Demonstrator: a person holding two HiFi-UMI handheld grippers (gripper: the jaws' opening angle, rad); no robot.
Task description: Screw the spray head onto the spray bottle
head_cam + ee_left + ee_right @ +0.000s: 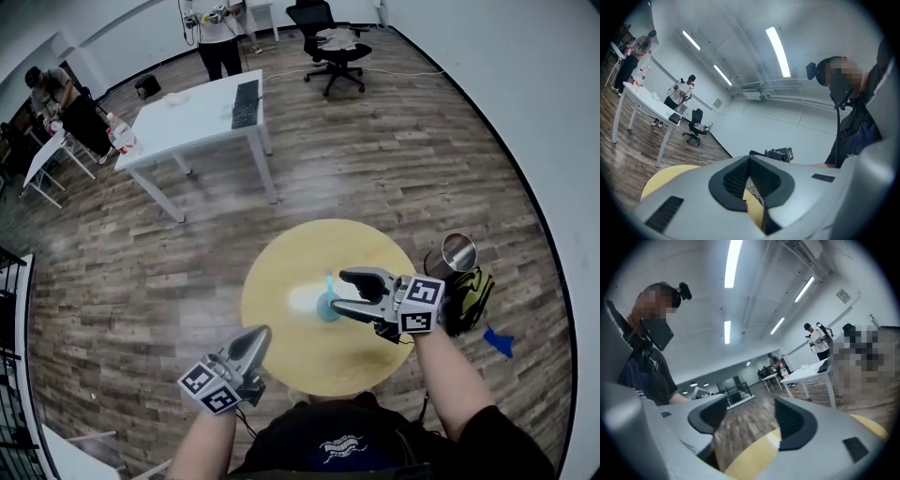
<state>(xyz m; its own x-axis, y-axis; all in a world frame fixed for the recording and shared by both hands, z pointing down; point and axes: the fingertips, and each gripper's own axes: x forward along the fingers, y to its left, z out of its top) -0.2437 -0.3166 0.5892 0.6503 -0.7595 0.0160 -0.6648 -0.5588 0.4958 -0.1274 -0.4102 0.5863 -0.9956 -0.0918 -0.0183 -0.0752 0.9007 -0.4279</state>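
On the round yellow table (281,342), near its middle, is the spray bottle (326,304), teal with a pale blurred part on its left side. Whether the spray head is on it I cannot tell. My right gripper (341,292) hovers just right of the bottle, jaws open and apart from it. In the right gripper view the right gripper (750,416) has only floor and table edge between its pads. My left gripper (260,335) hangs over the table's front left, shut and empty. The left gripper view shows the left gripper (749,161) with its pads together.
A white table (202,117) with a keyboard stands further back, and an office chair (334,45) behind it. A metal cup (457,251) and a green bag (472,292) are right of the round table. People stand at the back of the room.
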